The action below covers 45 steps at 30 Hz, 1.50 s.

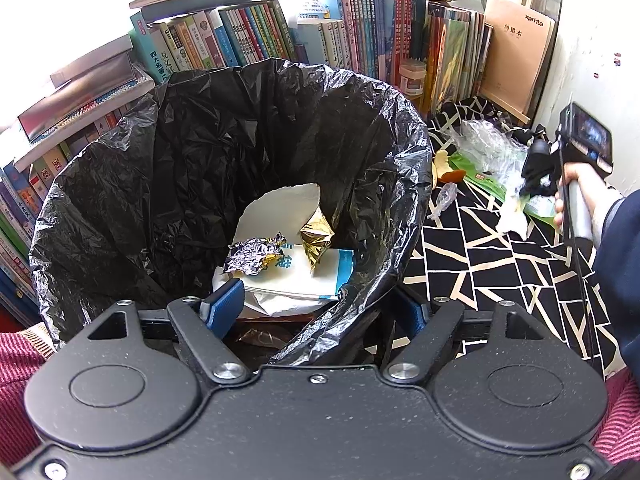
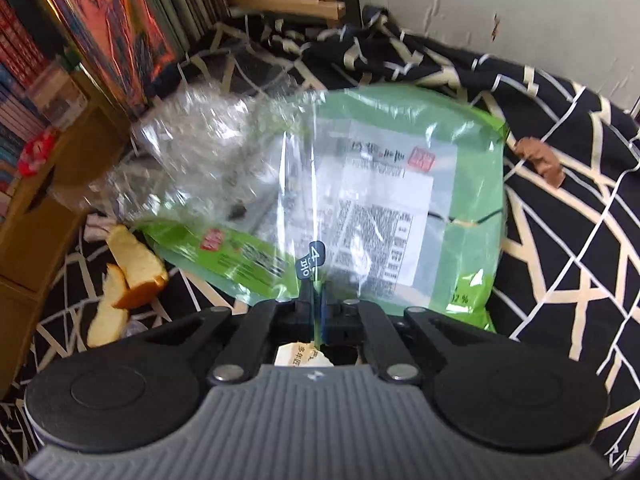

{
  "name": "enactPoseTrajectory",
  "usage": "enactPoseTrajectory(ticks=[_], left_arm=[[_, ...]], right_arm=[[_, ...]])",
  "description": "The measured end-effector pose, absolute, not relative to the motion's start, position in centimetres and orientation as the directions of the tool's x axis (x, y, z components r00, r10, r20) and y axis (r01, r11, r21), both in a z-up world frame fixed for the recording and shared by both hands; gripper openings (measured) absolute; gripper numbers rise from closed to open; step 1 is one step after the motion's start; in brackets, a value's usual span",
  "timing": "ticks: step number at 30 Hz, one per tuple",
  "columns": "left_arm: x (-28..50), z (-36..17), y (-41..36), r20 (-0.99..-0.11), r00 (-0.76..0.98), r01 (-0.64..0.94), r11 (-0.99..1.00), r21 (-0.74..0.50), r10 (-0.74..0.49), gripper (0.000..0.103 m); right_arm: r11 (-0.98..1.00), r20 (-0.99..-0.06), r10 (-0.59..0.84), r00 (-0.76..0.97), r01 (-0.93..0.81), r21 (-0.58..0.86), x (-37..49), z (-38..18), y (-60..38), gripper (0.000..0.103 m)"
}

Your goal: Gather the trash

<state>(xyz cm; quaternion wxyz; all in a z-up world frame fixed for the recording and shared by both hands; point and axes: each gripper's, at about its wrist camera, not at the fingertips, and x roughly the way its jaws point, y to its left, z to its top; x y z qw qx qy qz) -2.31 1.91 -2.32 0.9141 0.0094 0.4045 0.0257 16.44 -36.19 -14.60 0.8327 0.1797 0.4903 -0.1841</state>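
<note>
A bin lined with a black bag (image 1: 132, 200) holds a silver foil wad (image 1: 256, 256), a gold foil wrapper (image 1: 316, 240), white paper (image 1: 280, 208) and a blue-and-white booklet (image 1: 304, 276). My left gripper (image 1: 320, 308) is open astride the bin's near rim, with one blue pad (image 1: 224, 304) inside and the other finger outside. My right gripper (image 2: 316, 300) is shut on the edge of a green and clear snack bag (image 2: 460, 220) lying on the patterned cloth. In the left wrist view that right gripper (image 1: 534, 186) points down at the litter, with a hand on its handle.
Crumpled clear plastic (image 2: 208, 140), bread pieces (image 2: 136, 264), a brown scrap (image 2: 540, 160) and a white tissue (image 1: 514, 220) lie on the black-and-white cloth (image 1: 480, 264). Rows of books (image 1: 248, 36) stand behind the bin. A wooden box (image 2: 32, 216) is at the left and a white wall (image 2: 520, 20) at the right.
</note>
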Motion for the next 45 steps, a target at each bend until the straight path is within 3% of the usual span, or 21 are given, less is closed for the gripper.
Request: enactPoseTrajectory(ticks=[5, 14, 27, 31, 34, 41, 45], left_arm=[[-2.3, -2.3, 1.9, -0.739, 0.671, -0.039, 0.999, 0.038, 0.055, 0.077], [-2.3, -2.3, 1.9, -0.739, 0.671, -0.039, 0.999, 0.037, 0.054, 0.077], [-2.3, -2.3, 2.0, -0.740, 0.670, -0.041, 0.999, 0.035, 0.053, 0.077], [-2.3, -2.4, 2.0, -0.740, 0.670, -0.042, 0.998, 0.037, 0.055, 0.077], [-2.3, -2.4, 2.0, -0.741, 0.669, -0.044, 0.998, 0.037, 0.057, 0.077], [-2.3, -2.5, 1.9, -0.742, 0.668, -0.045, 0.998, 0.038, 0.058, 0.077], [-2.2, -2.5, 1.9, -0.742, 0.668, -0.045, 0.998, 0.036, 0.057, 0.077]], right_arm=[[0.862, -0.825, -0.114, 0.553, 0.468, 0.194, 16.1, -10.8, -35.0, 0.005], [0.894, -0.673, 0.020, 0.739, 0.288, 0.343, 14.9, -2.9, -30.4, 0.005], [0.906, -0.542, 0.214, 0.812, 0.042, 0.421, 10.6, 5.4, -26.6, 0.006], [0.924, -0.576, 0.220, 0.787, 0.022, 0.383, 10.2, 5.8, -26.1, 0.007], [0.936, -0.657, 0.205, 0.726, 0.051, 0.348, 11.0, 4.3, -26.3, 0.008], [0.956, -0.872, 0.126, 0.473, 0.175, 0.234, 13.3, -4.1, -27.0, 0.011], [0.964, -0.928, 0.070, 0.365, 0.213, 0.157, 13.7, -7.6, -26.9, 0.014]])
